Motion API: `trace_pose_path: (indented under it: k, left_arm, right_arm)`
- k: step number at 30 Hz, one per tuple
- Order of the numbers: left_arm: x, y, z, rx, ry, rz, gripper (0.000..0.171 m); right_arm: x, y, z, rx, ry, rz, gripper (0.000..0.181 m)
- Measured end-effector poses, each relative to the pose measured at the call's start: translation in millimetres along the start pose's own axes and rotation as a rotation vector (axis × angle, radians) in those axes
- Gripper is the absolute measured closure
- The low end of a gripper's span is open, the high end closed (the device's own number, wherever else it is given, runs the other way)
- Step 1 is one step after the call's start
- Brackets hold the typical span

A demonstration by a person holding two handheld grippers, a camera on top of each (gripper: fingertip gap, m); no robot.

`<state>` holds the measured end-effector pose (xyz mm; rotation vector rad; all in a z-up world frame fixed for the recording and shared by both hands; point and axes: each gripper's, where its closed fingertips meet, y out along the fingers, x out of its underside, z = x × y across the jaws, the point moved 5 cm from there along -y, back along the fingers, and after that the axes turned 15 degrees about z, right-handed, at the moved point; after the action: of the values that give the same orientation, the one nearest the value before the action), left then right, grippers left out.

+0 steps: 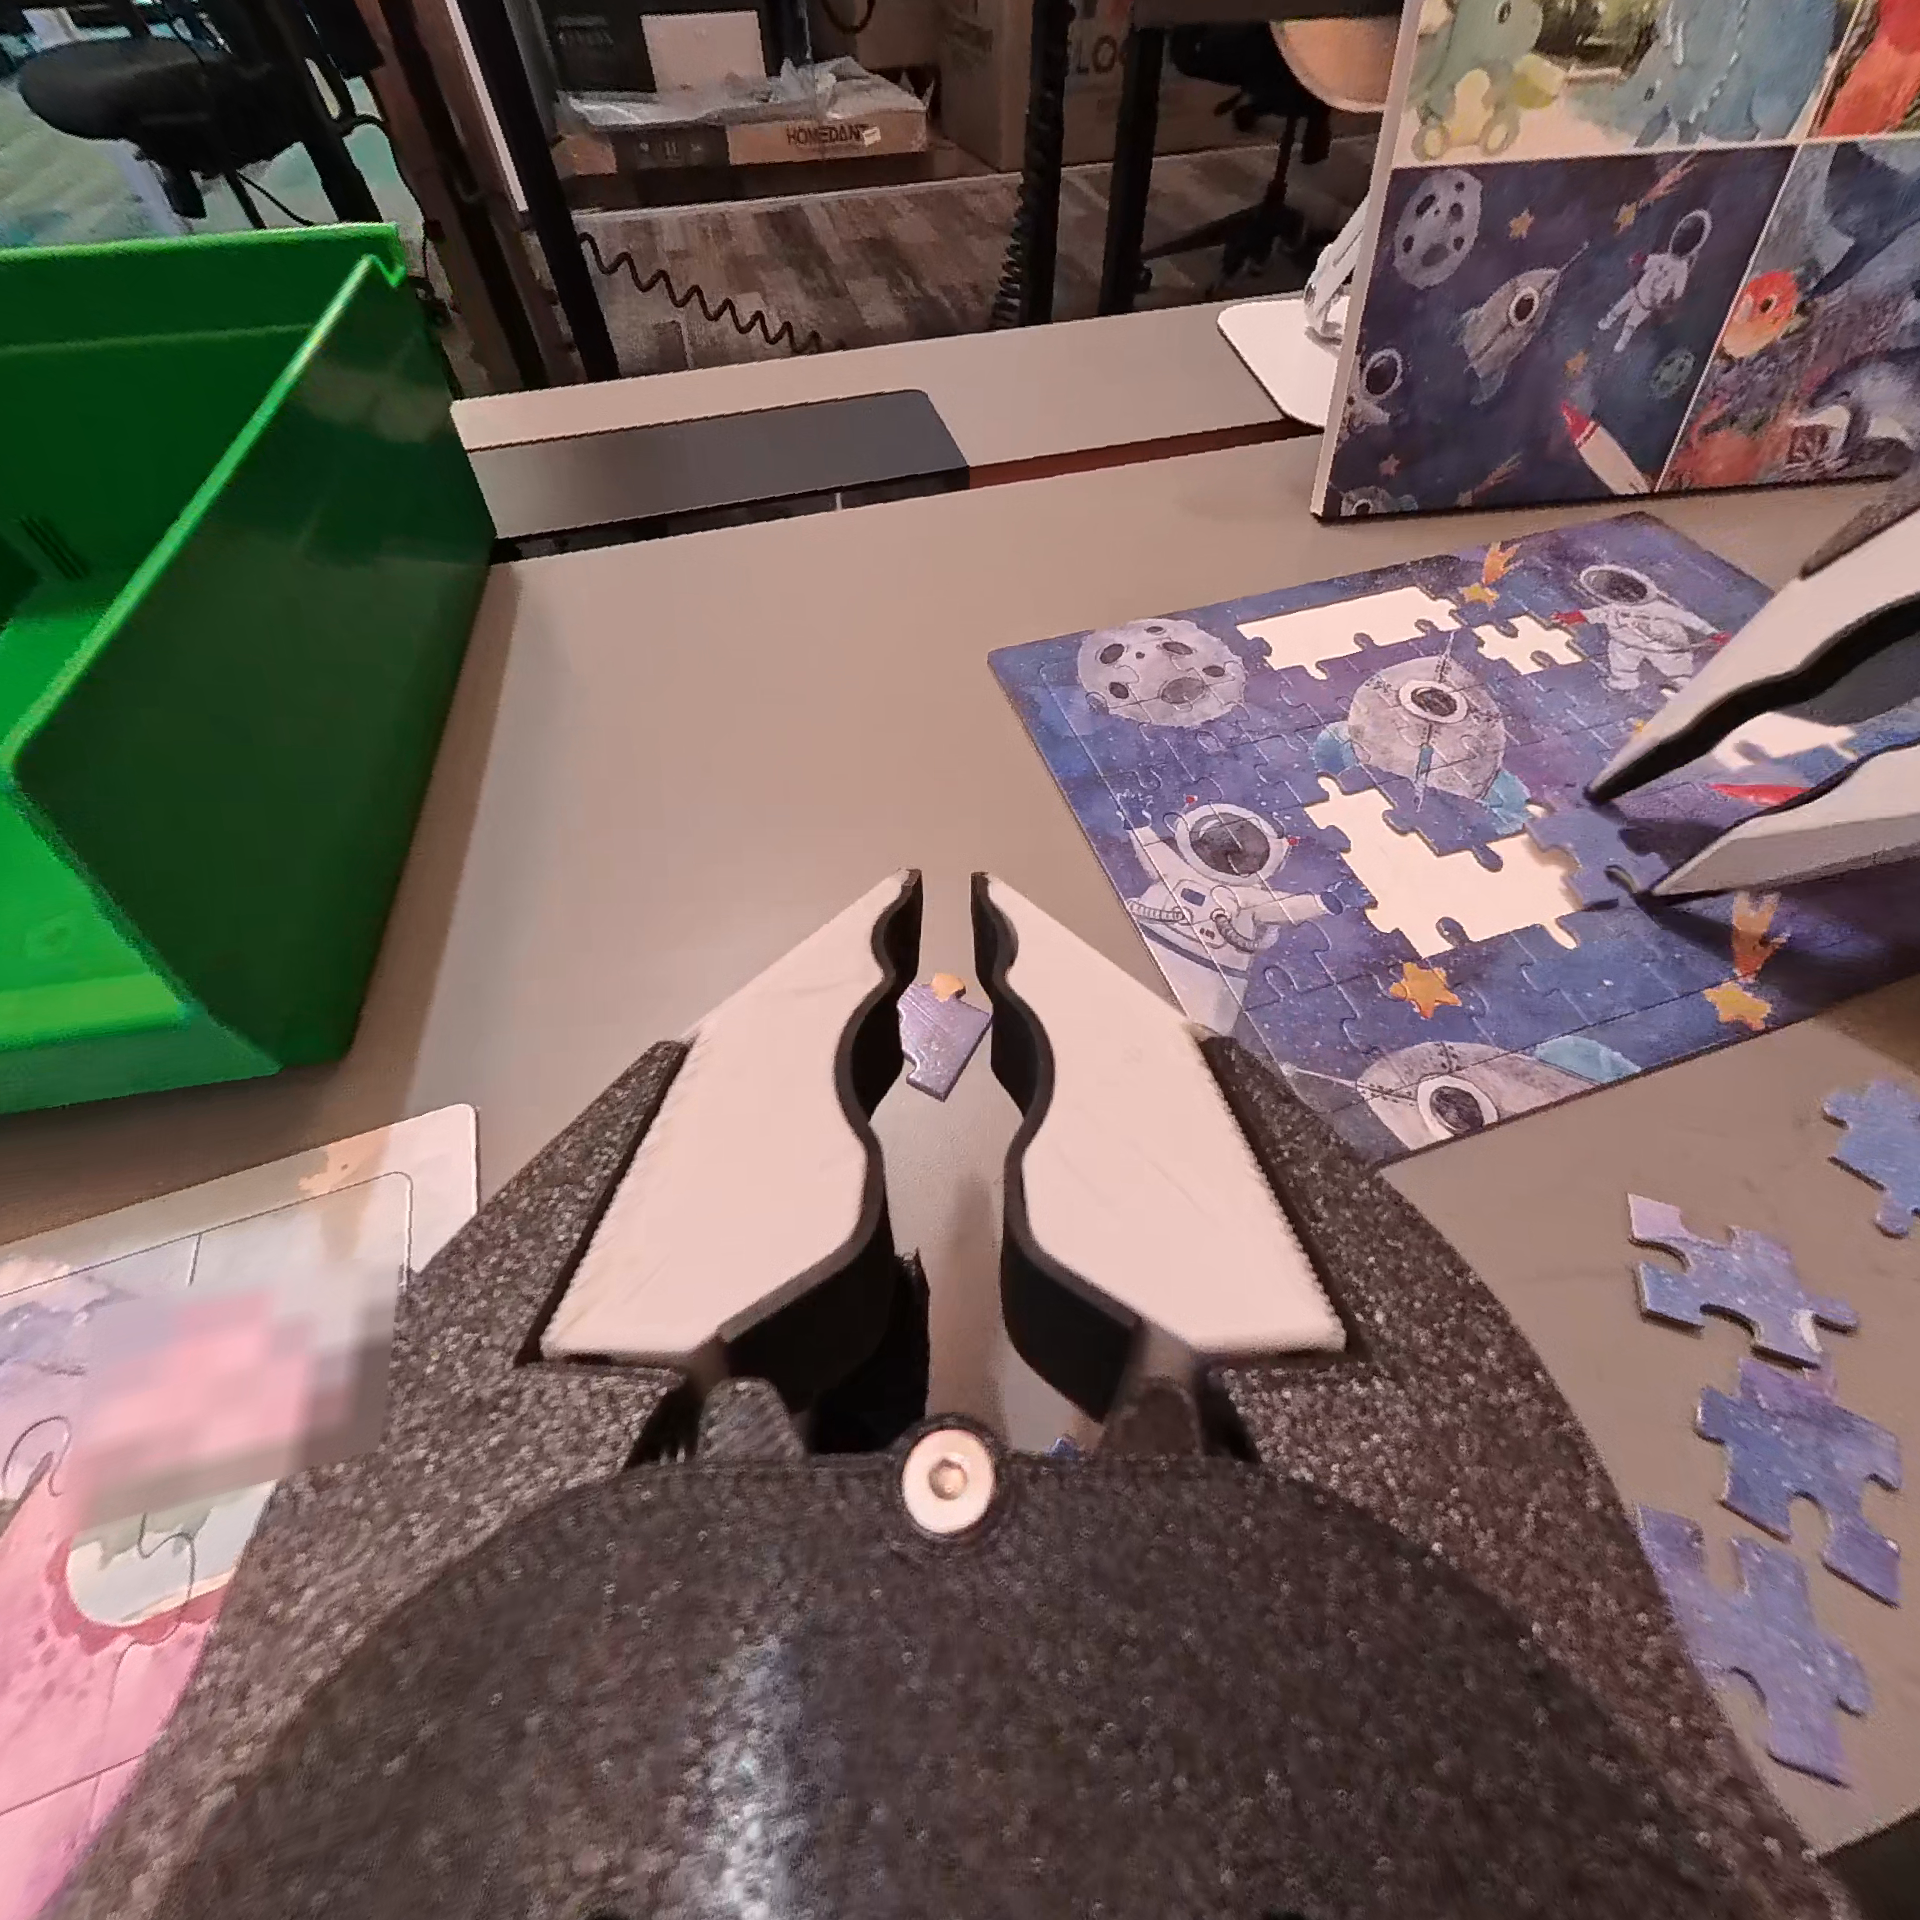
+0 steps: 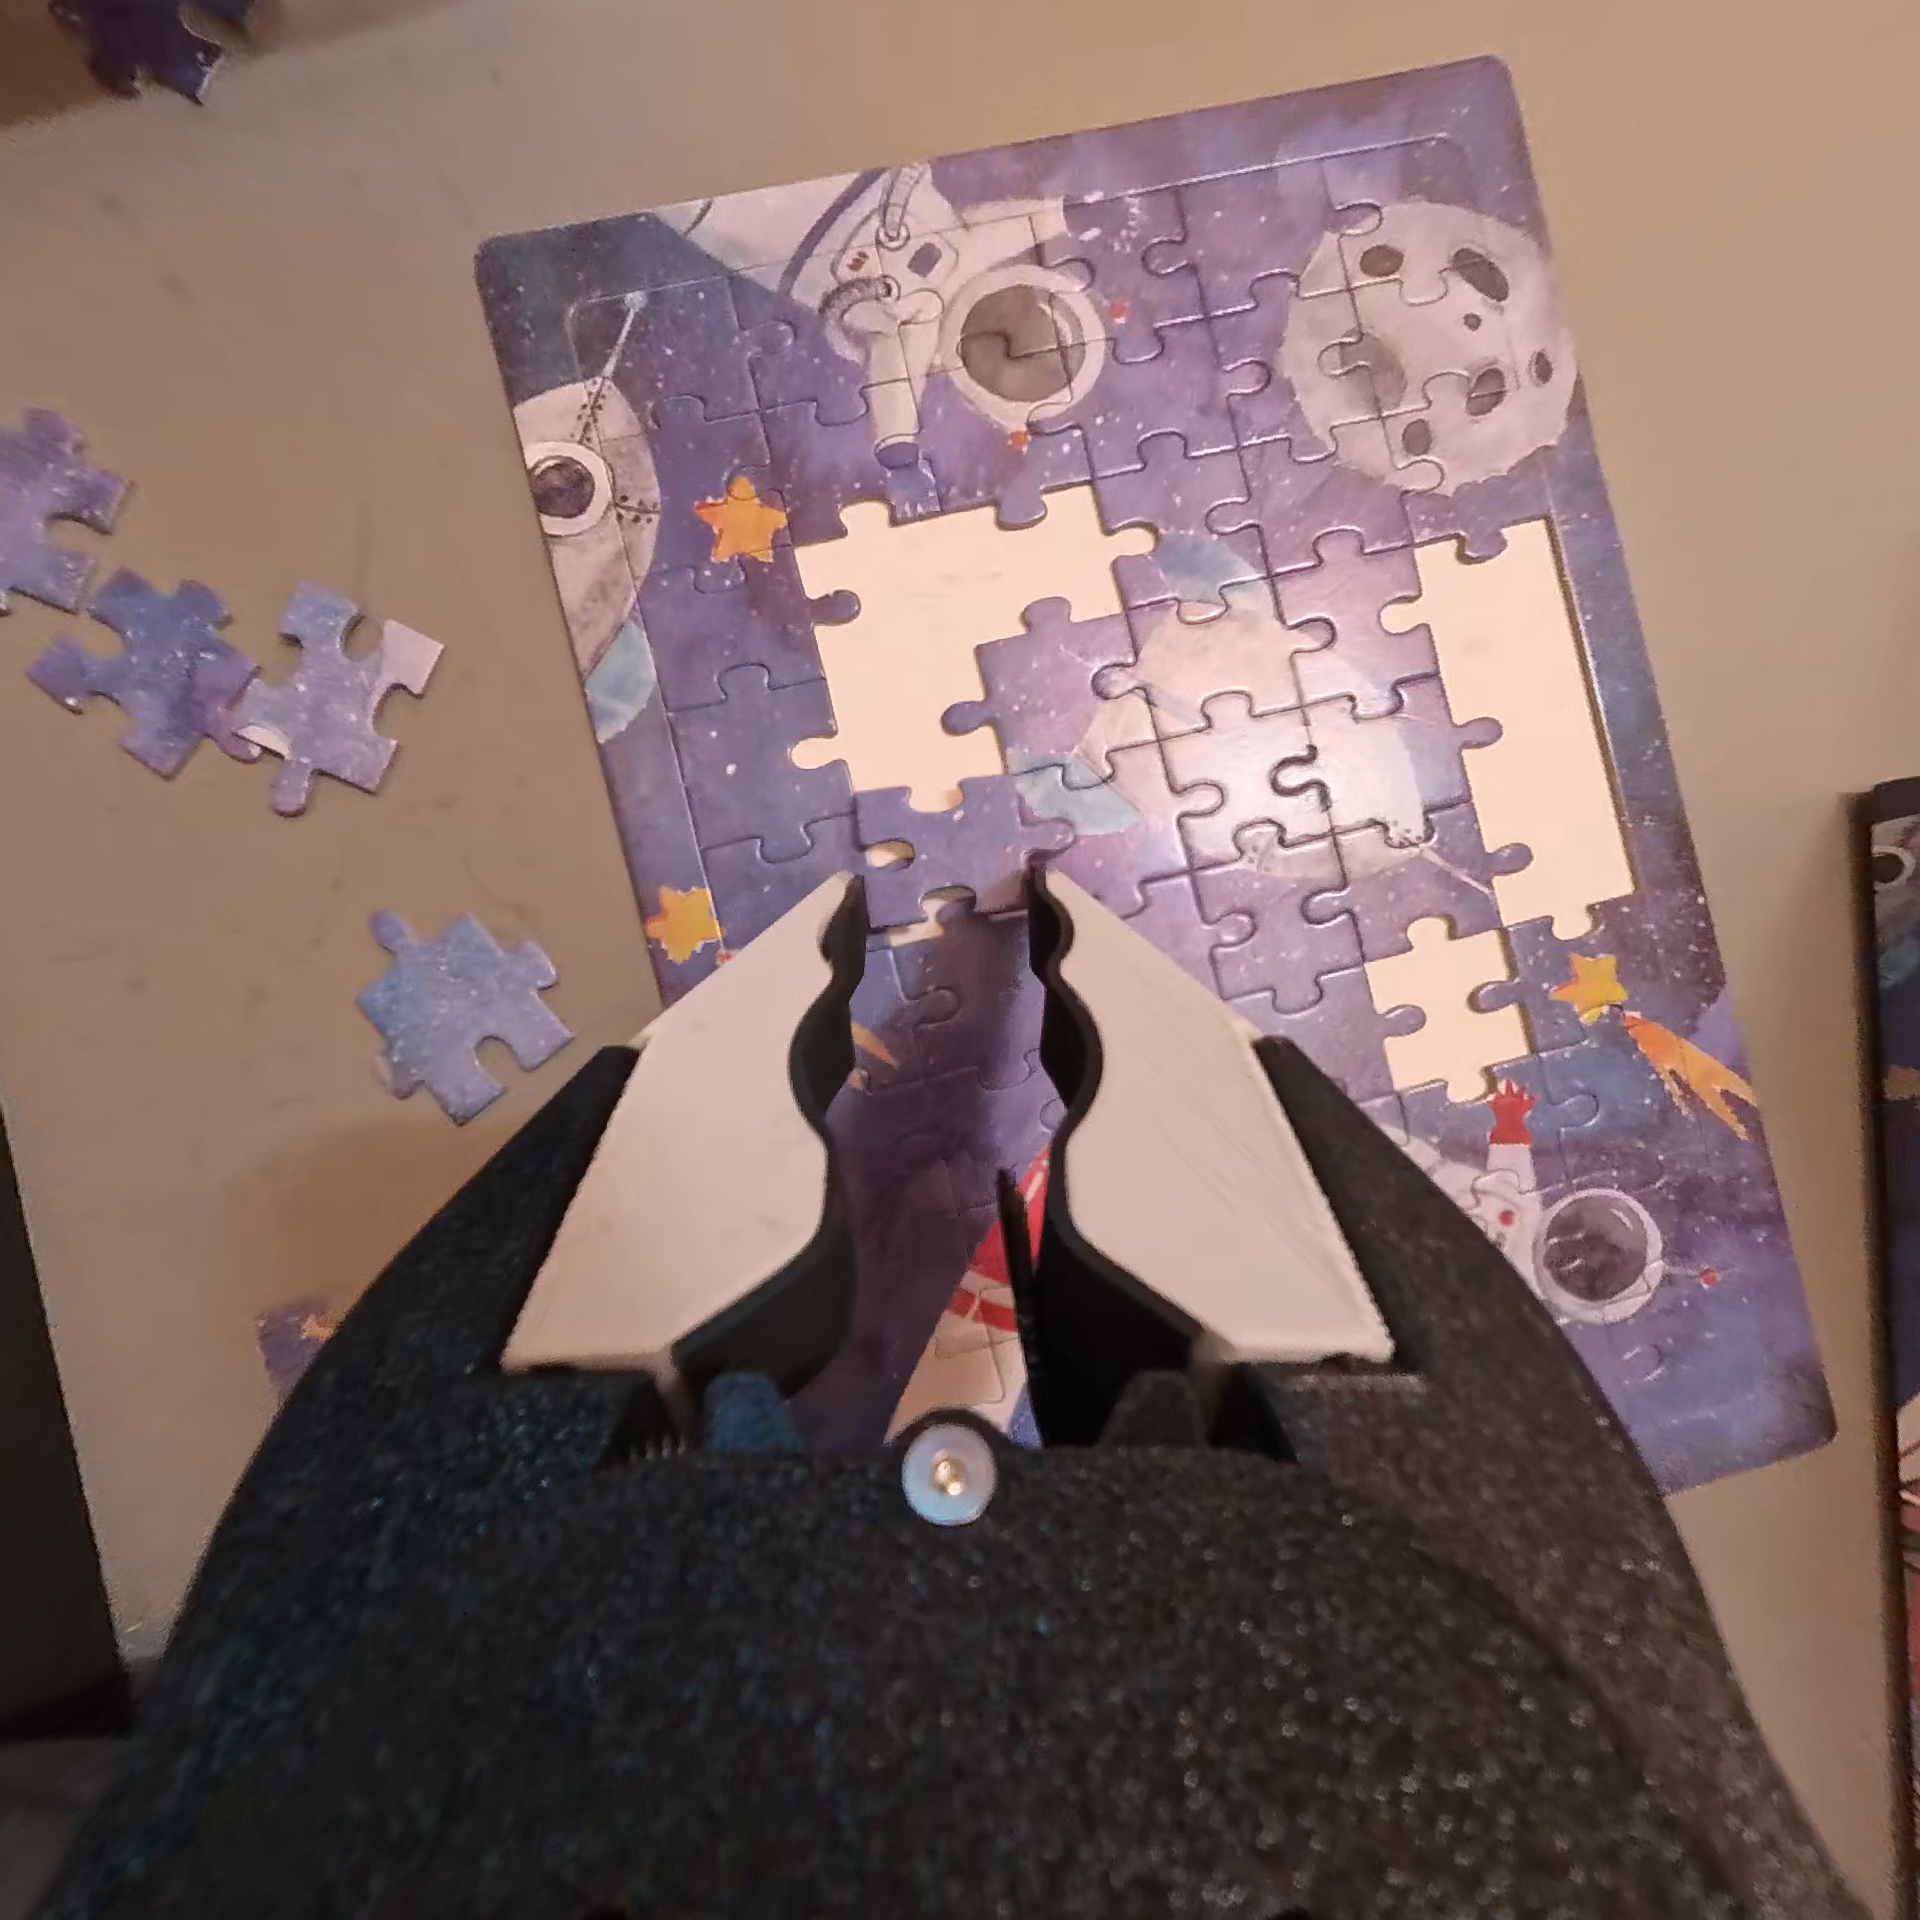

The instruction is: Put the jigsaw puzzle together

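The right tool point(image 2: 945, 883) is a bit spread, its tips seemingly touching a blue piece point(image 2: 951, 831) on the space puzzle point(image 2: 1195, 644). The left tool point(image 1: 945, 883) is nearly pressed together above 1 small piece point(image 1: 940, 1029) on the grey bench point(image 1: 727, 727), near a green bin point(image 1: 239, 623).

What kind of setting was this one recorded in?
Probably an office or lab workspace, not a home: behind the grey table stand an office chair, desk legs on carpet tiles and cardboard boxes. A green bin sits beside the space jigsaw puzzle.
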<state>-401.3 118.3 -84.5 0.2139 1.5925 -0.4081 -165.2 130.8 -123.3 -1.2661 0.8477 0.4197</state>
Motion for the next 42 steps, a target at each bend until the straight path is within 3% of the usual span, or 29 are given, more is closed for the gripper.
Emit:
trace_pose_path:
  k: [18, 29, 36, 42]
  left_arm:
    - [0.5, -0.2, 5.9, 0.028, 0.009, -0.002, 0.162]
    - [0.6, -5.0, 8.3, 0.055, -0.039, 0.004, 0.162]
    - [3.7, -4.1, 9.1, 0.068, -0.063, -0.013, 0.162]
    - [6.5, -1.5, 10.8, 0.077, -0.054, -0.030, 0.162]
  right_arm:
    - [6.2, 1.0, 4.5, -0.148, -0.015, 0.047, 0.150]
    - [-6.5, -13.0, 6.2, -0.110, -0.004, 0.123, 0.145]
    - [-6.6, -9.4, 3.0, -0.042, -0.021, 0.111, 0.179]
    - [1.7, 3.5, 0.7, -0.072, -0.022, 0.079, 0.181]
